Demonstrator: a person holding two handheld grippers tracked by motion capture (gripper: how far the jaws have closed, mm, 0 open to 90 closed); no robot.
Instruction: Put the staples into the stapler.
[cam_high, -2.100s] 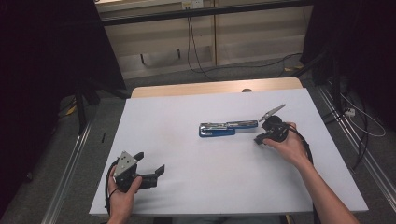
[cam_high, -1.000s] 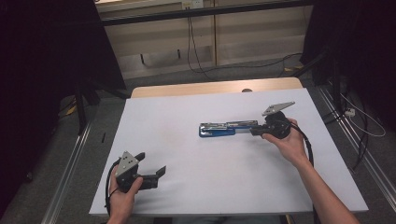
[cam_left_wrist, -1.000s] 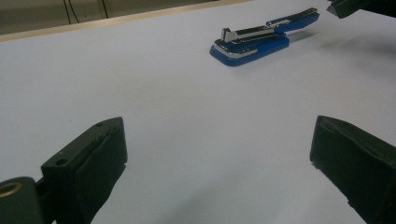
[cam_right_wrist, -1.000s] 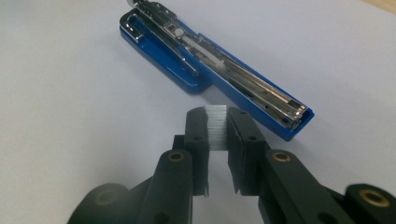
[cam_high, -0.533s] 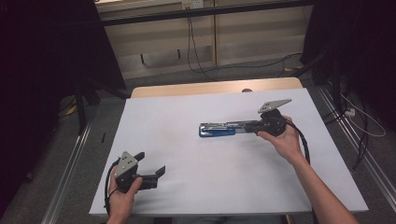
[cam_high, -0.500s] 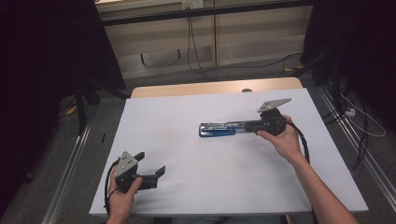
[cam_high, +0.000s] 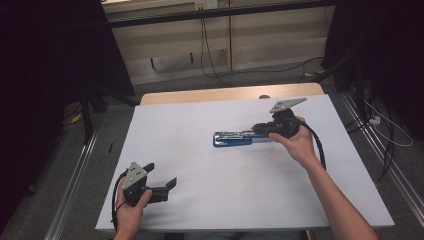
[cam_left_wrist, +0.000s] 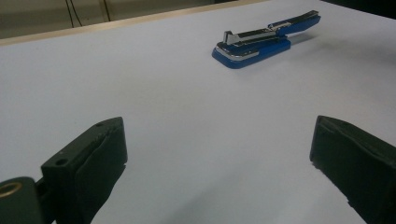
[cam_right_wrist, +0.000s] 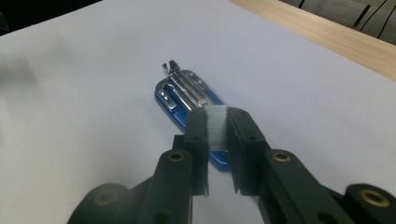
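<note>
Two grippers to note: nearest me, my left gripper (cam_high: 161, 173) rests at the table's (cam_high: 210, 210) front edge, jaws wide and empty, just as it was two seconds back. Mid-table, my right gripper (cam_right_wrist: 217, 114) is pinched narrow on a strip of staples (cam_right_wrist: 215, 133), poised over the rear of the blue stapler (cam_high: 232, 139), which lies open with its rail seemingly bare. Pickup looks done, while loading the strip and closing the stapler remain; since the earlier frame the right hand has drifted up and in toward the stapler's rear end.
</note>
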